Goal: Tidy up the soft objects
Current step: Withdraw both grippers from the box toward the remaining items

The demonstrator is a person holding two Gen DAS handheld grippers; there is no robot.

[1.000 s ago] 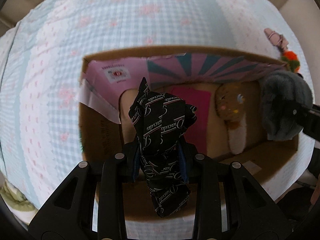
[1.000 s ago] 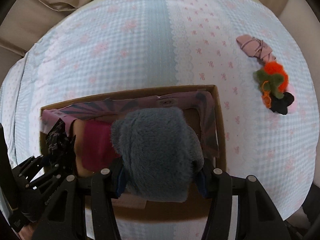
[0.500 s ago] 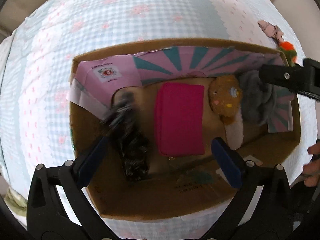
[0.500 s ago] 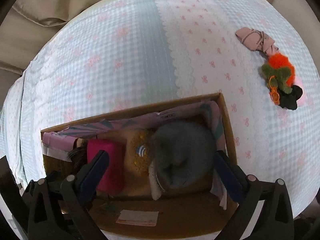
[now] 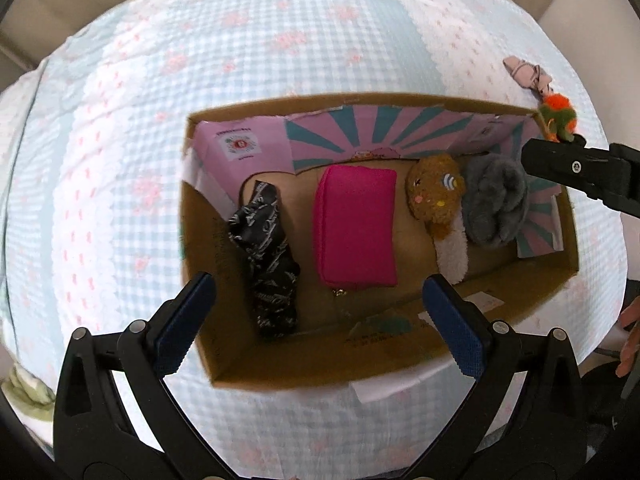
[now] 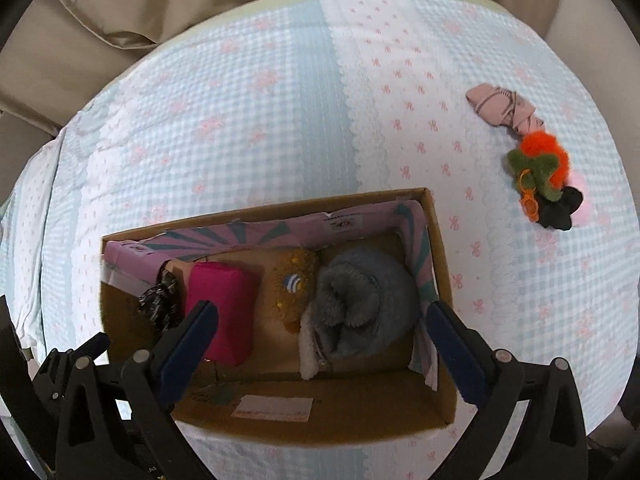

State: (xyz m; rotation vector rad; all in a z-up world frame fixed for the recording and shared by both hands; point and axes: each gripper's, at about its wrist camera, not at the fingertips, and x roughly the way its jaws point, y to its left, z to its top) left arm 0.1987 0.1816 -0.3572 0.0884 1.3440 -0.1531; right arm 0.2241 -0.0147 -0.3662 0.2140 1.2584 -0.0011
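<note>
Both grippers hung over the cardboard box on the bed, fingers spread wide, nothing held: left gripper, right gripper. Inside the box, a row: black printed cloth at the left end, pink pouch in the middle, brown plush touching the grey fluffy item at the right end. Pink cloth and orange-green plush lay outside on the bed near its right edge, well apart from the box.
</note>
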